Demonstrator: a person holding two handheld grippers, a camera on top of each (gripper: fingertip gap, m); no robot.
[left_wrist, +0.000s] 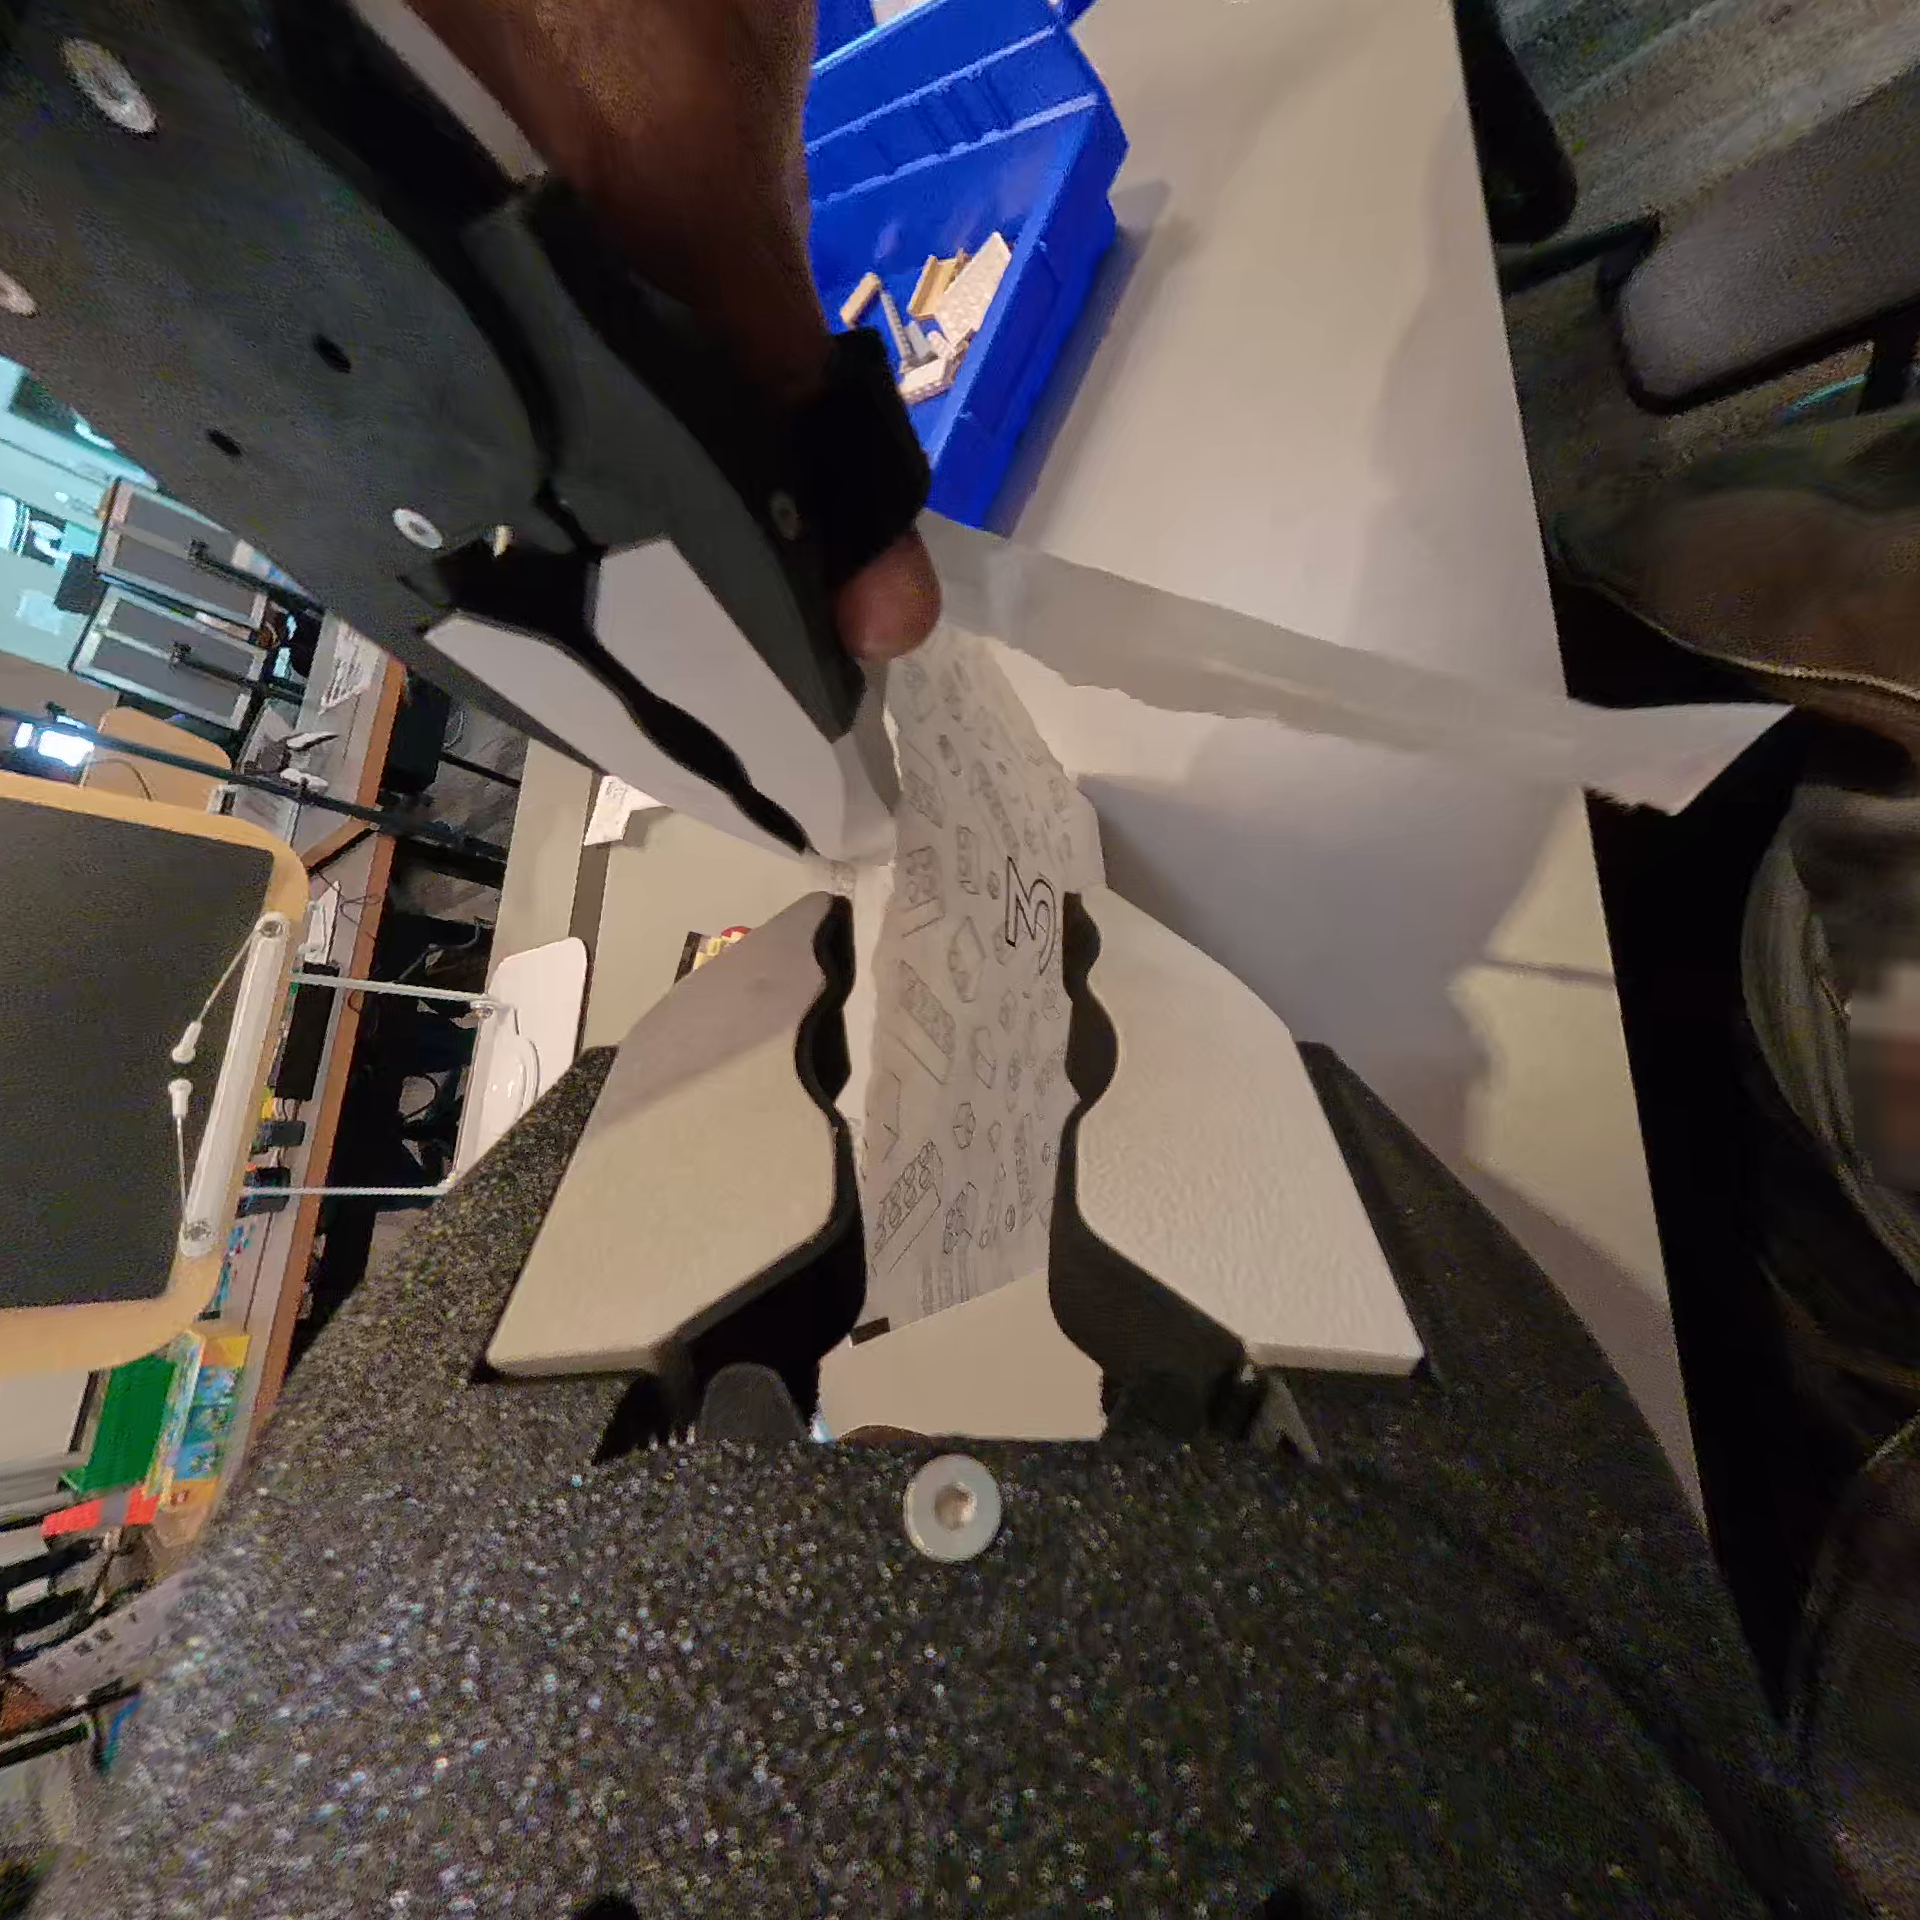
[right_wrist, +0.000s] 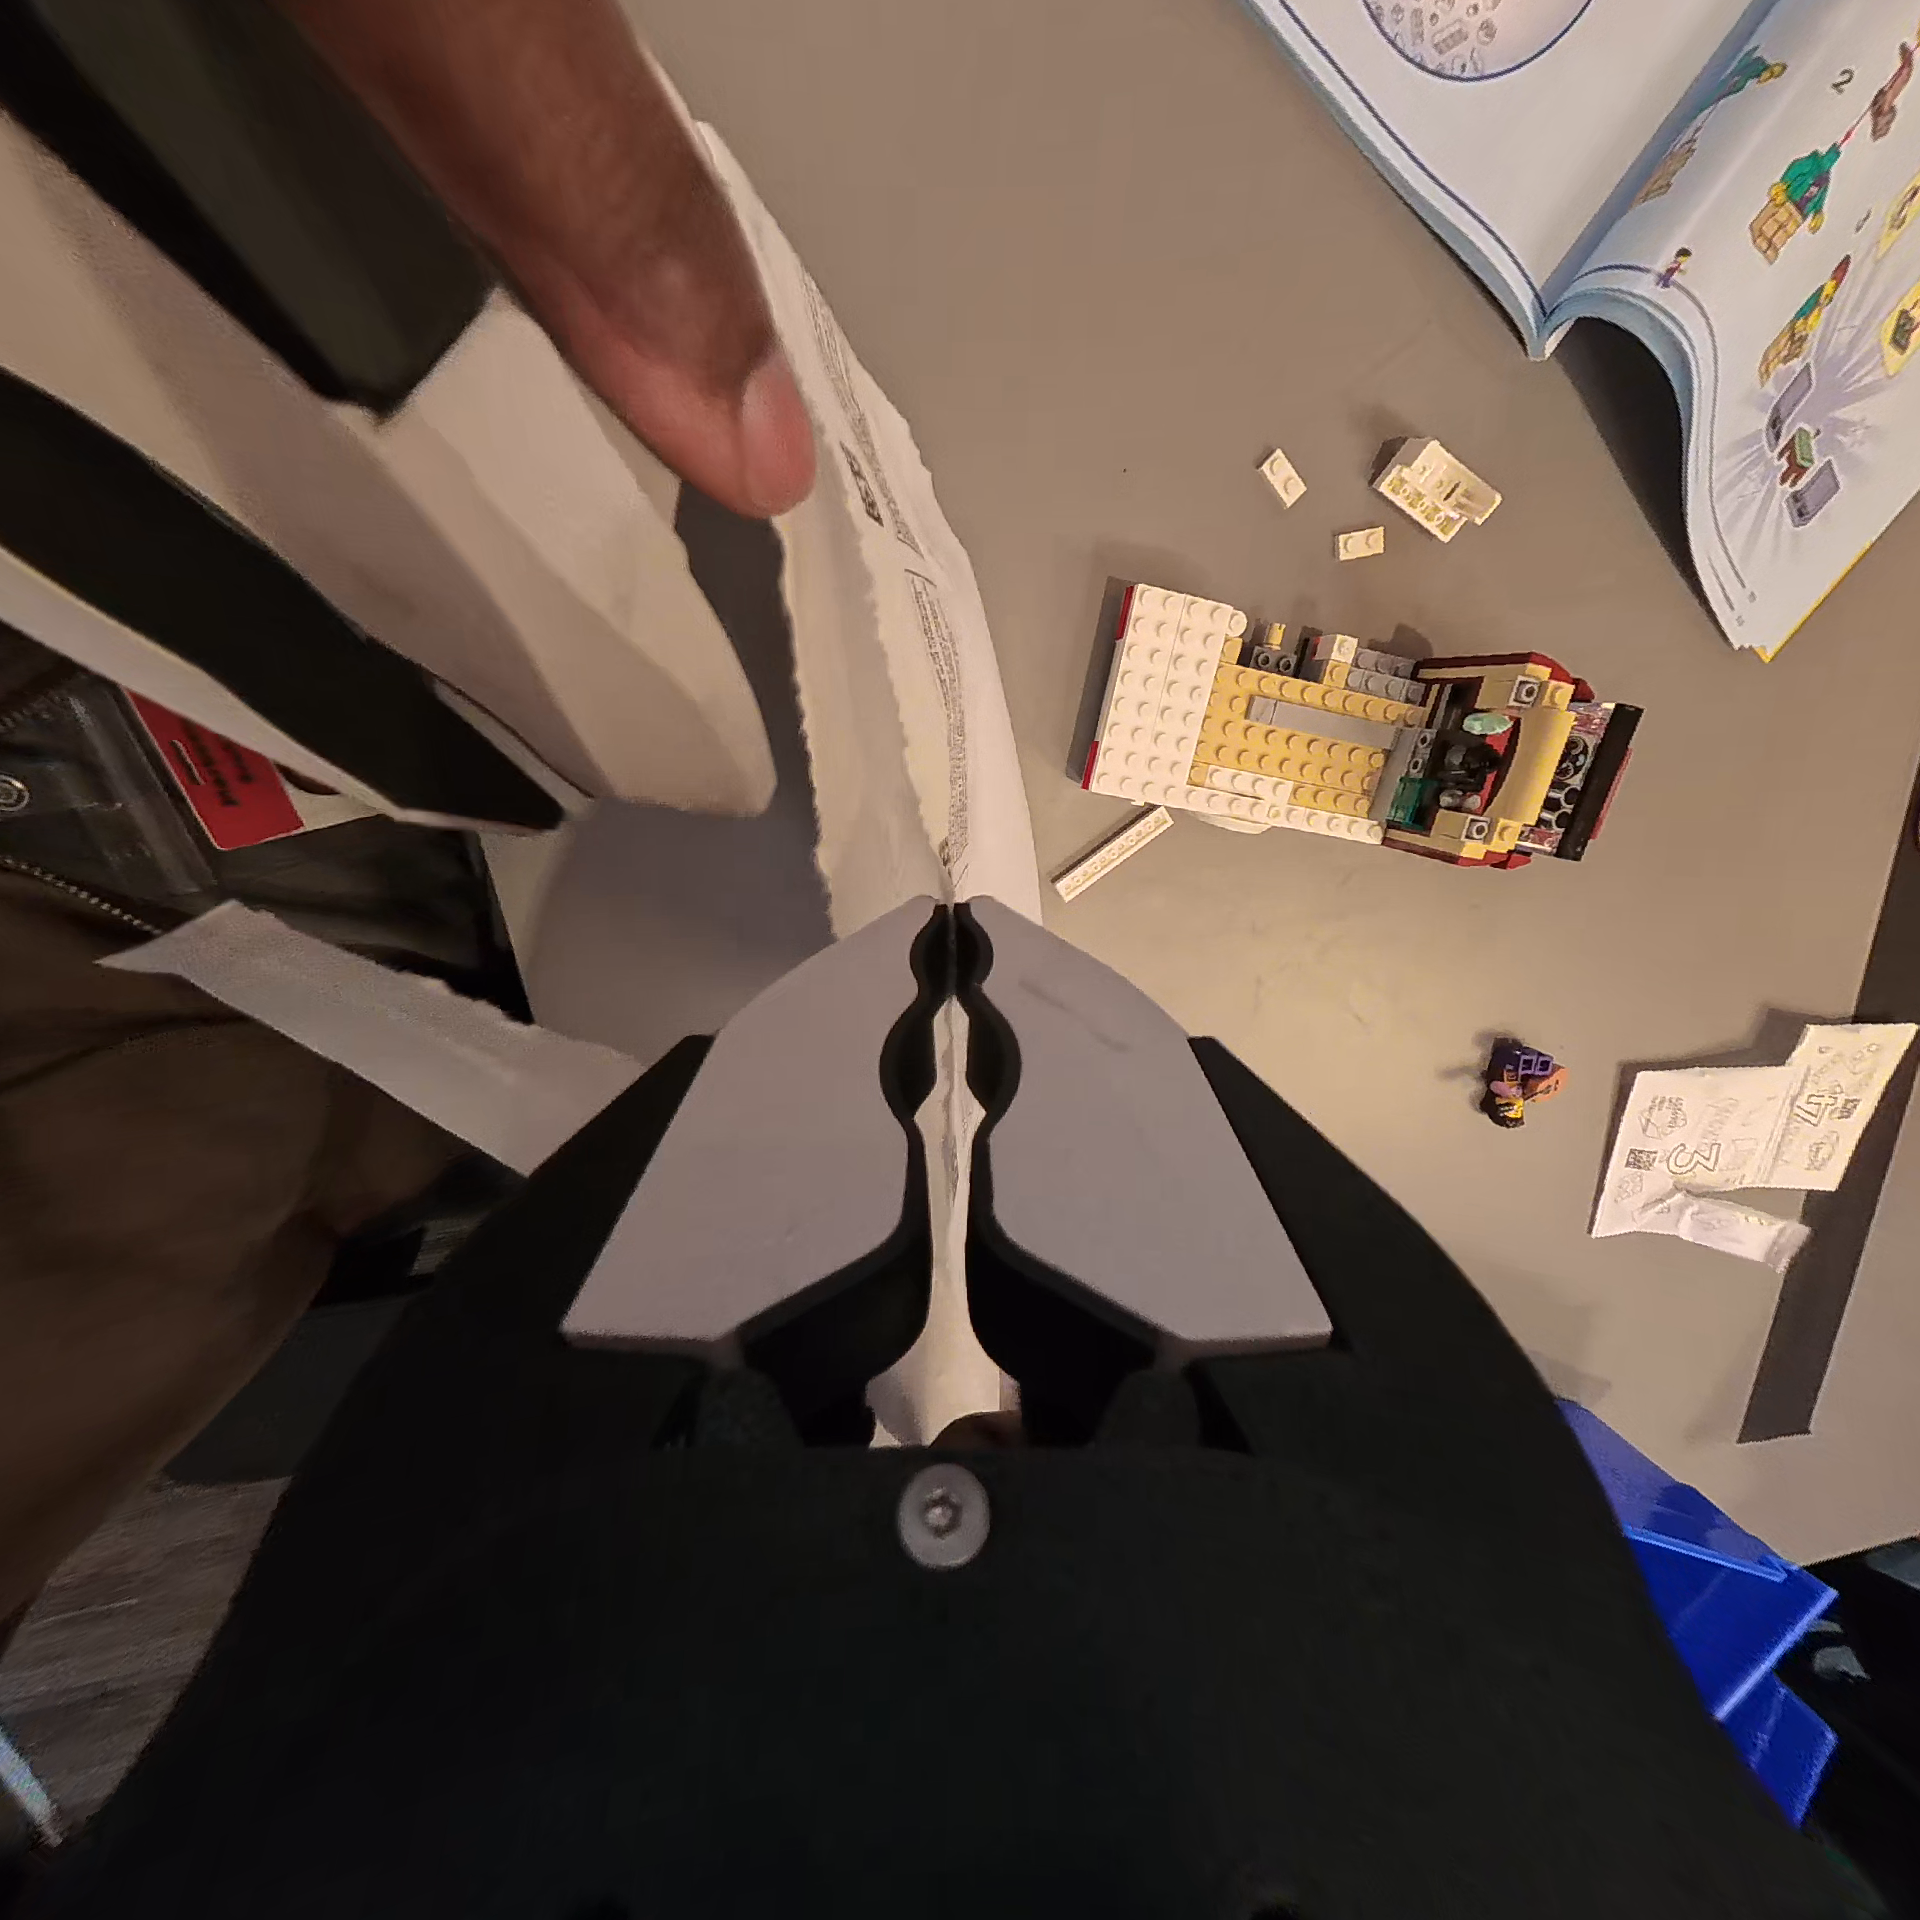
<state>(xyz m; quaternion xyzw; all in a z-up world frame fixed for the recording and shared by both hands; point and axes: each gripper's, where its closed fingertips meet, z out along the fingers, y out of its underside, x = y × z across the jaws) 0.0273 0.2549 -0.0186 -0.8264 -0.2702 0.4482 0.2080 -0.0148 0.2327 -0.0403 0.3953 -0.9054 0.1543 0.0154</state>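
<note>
A white paper bag (left_wrist: 966, 1039) printed with brick drawings hangs between my two grippers above the table. My left gripper (left_wrist: 951, 909) is open; the bag passes between its pads without being pressed. A torn flap of the bag (left_wrist: 1351, 675) stretches off to the right. My right gripper (left_wrist: 821, 852) comes in from the upper left and pinches the bag's edge. In the right wrist view my right gripper (right_wrist: 954, 909) is shut on the bag (right_wrist: 914, 675), which runs up from its fingertips. The left gripper (right_wrist: 665, 805) shows blurred at the upper left, with a person's finger (right_wrist: 727, 416) beside it.
A blue bin (left_wrist: 966, 156) with loose bricks stands on the grey table (left_wrist: 1299, 312). Below the right gripper lie a partly built brick model (right_wrist: 1351, 727), loose white pieces (right_wrist: 1434, 488), a long white plate (right_wrist: 1112, 852), a small figure (right_wrist: 1522, 1081), empty paper bags (right_wrist: 1745, 1153) and an open booklet (right_wrist: 1714, 260). The left gripper's tips are roughly 5 centimetres from the right gripper's. The partly built brick model (right_wrist: 1351, 727) is about equally far from each gripper, around 20 centimetres.
</note>
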